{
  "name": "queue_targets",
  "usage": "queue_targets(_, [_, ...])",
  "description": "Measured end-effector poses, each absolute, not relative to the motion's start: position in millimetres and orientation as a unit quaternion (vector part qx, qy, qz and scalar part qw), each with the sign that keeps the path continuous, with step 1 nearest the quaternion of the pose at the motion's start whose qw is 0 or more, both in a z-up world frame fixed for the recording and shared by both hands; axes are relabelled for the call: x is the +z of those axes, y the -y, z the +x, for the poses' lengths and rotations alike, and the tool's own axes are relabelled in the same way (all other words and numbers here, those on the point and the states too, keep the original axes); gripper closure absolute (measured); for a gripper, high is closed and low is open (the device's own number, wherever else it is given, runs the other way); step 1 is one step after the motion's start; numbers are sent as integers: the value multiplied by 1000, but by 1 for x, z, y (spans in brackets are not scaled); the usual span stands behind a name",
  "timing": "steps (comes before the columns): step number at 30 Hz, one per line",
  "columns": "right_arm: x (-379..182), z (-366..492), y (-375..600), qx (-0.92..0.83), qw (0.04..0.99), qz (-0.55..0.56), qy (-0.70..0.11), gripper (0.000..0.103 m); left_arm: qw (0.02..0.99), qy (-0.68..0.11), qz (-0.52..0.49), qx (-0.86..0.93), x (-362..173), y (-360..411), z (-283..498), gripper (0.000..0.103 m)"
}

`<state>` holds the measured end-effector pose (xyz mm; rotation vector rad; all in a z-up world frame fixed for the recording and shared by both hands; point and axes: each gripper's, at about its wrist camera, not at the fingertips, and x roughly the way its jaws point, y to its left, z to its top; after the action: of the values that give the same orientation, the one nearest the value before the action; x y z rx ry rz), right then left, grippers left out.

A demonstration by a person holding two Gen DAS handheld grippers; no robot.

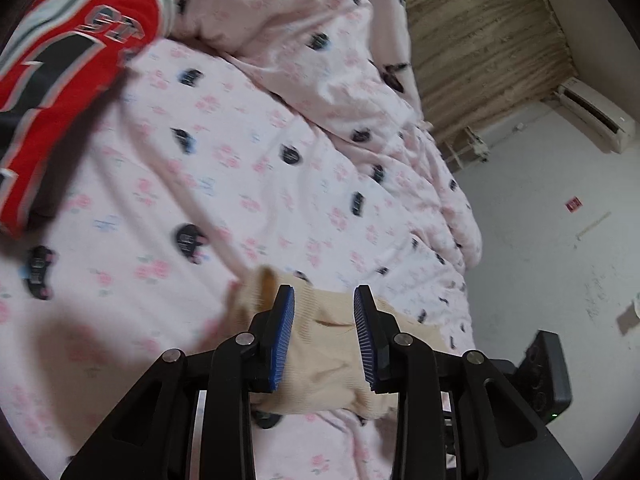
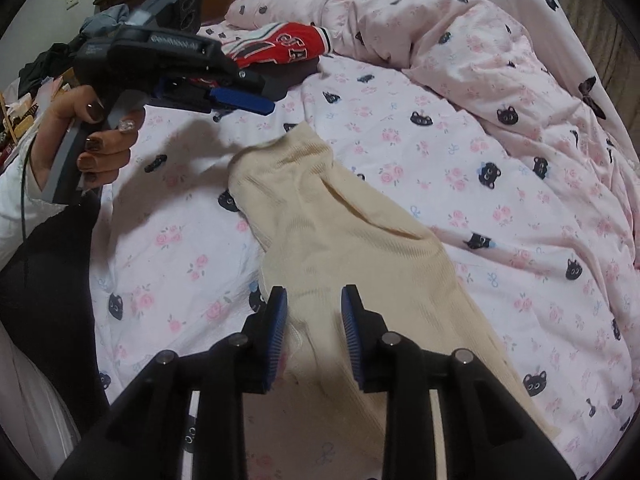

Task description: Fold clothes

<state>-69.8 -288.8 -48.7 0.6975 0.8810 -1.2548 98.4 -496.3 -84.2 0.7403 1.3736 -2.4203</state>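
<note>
Beneath our right gripper, spread wide like the left gripper and grasping nothing, the cream garment lies mid-bed; we should pinch its hem squarely.

I see bare sheet right of the cream garment; upper frame, the bunched duvet and red jersey block passage, my left gripper crowds upper left.
</note>
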Motion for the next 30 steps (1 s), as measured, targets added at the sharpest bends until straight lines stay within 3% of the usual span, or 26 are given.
queue_targets(5, [-69, -57, 291, -525, 676, 322, -404, 74, 118, -456, 286, -835, -91, 488, 63, 76])
queue_targets(11, [-92, -50, 290, -498, 673, 337, -431, 72, 180, -468, 317, -805, -120, 506, 61, 76])
queue_targets(20, [-45, -74, 310, -534, 678, 303, -404, 72, 131, -446, 280, -840, -86, 483, 82, 76])
queue_targets(30, [-78, -85, 377, -514, 664, 326, -434, 72, 139, -454, 385, -791, -118, 464, 87, 76])
